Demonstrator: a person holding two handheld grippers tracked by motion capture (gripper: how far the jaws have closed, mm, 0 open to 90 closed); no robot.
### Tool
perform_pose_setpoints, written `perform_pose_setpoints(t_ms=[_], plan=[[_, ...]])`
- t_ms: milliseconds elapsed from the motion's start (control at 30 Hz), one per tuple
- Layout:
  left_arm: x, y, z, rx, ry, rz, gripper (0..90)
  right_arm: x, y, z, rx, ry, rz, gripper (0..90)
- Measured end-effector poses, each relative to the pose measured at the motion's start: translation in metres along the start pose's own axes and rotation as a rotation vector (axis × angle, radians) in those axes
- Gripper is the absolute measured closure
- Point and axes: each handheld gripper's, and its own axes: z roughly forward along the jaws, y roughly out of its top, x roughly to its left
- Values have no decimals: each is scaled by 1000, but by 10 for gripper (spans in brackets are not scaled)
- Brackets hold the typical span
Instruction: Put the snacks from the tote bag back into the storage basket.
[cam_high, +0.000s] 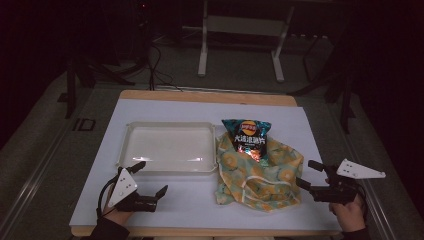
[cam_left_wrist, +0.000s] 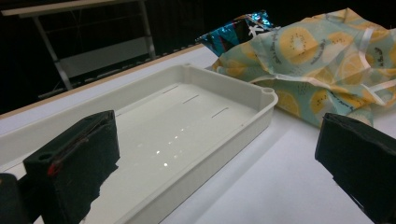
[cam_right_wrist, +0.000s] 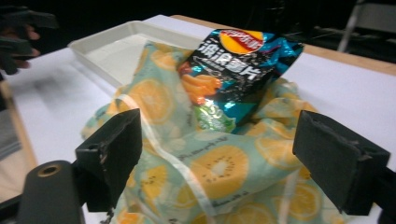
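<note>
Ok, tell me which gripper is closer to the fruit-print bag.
The right gripper: its open jaws sit right at the fruit-print bag's edge, while the left gripper waits beside the white tray, apart from the bag.

Both grippers low w/ jaws spread wide, empty: left gripper bottom-left, right gripper bottom-right

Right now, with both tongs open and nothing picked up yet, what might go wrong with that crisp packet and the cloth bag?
The crisp packet lies half on the fruit-print cloth bag, so pulling the cloth could tip it off. The bag's white handles lie loose and might snag the right tongs. The left tongs sit close to the white tray and could nudge it.
</note>
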Motion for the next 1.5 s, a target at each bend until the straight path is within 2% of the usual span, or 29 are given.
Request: perform_pose_setpoints(t_ms=[200,333,400,567,600,767,867,1167,1300,1500], plan=[[0,0,0,3,5,5,3,2,3,-2,24,-17,-27,116],[-1,0,0,6,6,9,3,4,9,-4,21,-6,-23,115],[-2,0,0,8,6,11,3,6,12,-3,39,-34,-45,115],[-3,0,1,12,5,7,3,9,21,0,46,-37,-73,128],[-3,0,1,12,4,7,3,9,25,2,47,-34,-100,129],[-4,1,1,13,2,6,3,9,35,5,39,-44,-107,133],[-4,0,1,11,0,3,3,6,44,11,39,-54,-105,133],[-4,1,2,13,-5,7,3,-1,64,33,41,-25,-101,137],[-4,0,2,16,-6,9,3,-7,69,48,66,-20,-95,142],[-4,0,2,20,-7,8,3,-18,73,67,99,-42,-89,154]])
